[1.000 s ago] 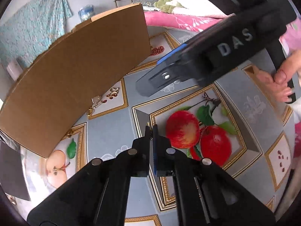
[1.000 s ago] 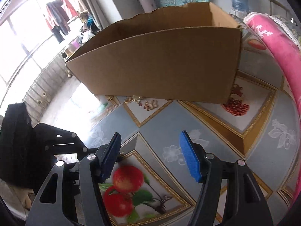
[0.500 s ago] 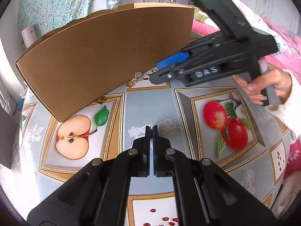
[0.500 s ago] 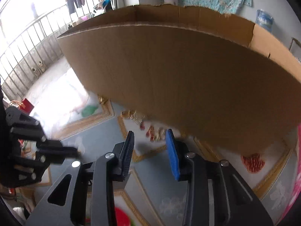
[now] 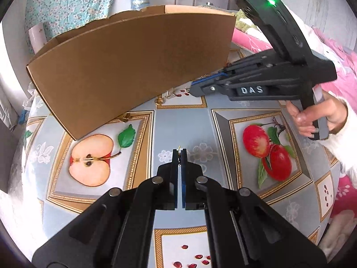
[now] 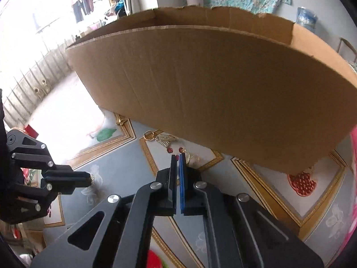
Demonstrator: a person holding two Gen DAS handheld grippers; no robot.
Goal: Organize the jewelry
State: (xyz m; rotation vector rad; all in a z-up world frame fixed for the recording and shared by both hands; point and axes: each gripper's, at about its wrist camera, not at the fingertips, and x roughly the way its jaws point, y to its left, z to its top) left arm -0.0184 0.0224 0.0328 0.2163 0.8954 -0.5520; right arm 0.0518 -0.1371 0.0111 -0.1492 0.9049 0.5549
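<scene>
Nearest us, the left gripper (image 5: 179, 150) is closed on a small gold piece (image 5: 179, 148), possibly an earring – only a tip shows. Our right gripper (image 6: 177, 155) is closed too, over the fruit-print counter (image 6: 125, 167); we cannot tell what it holds. Just beyond lie gold jewelry pieces (image 6: 164, 139), close against the cardboard box (image 6: 212, 84).

Black grippers (image 5: 180, 154), fuzzy white sleeve (image 5: 348, 129)
</scene>
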